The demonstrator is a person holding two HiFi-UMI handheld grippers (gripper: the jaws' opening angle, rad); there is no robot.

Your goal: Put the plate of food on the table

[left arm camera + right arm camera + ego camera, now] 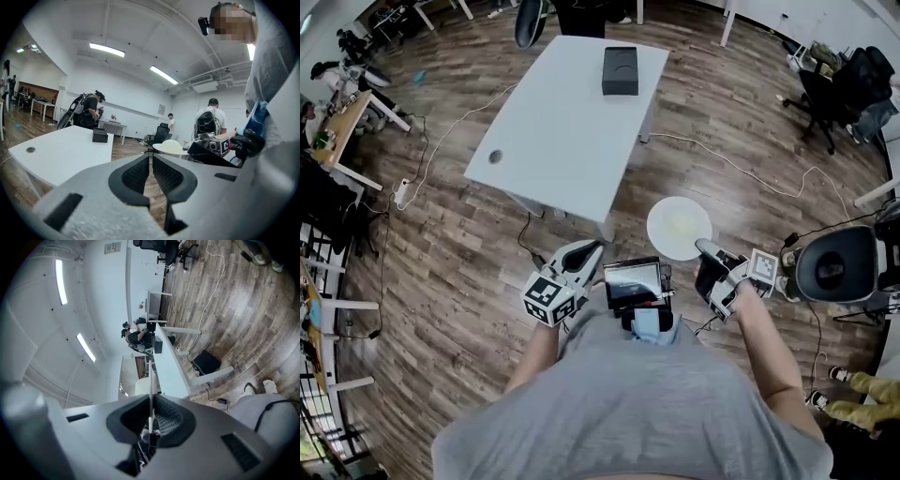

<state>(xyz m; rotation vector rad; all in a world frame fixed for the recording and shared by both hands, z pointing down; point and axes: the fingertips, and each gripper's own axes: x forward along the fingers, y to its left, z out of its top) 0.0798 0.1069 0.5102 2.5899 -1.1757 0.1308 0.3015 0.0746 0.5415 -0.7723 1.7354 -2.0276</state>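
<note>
Wooden floor (441, 244), open office. Plate (679, 228) in air above floor, just short of white desk (567, 122) near corner. Right gripper (705, 248) clamped on plate rim. Pale food on plate, kind unclear. Left gripper (595, 246) closed, nothing between jaws. Black box (620, 70) at desk far end.

The round white plate (661, 236), pale food (682, 223) at its middle, hangs level above the wood floor (469, 244). Its near rim is pinched in the right gripper (705, 250), just off the white bench's (567, 131) near corner.
</note>
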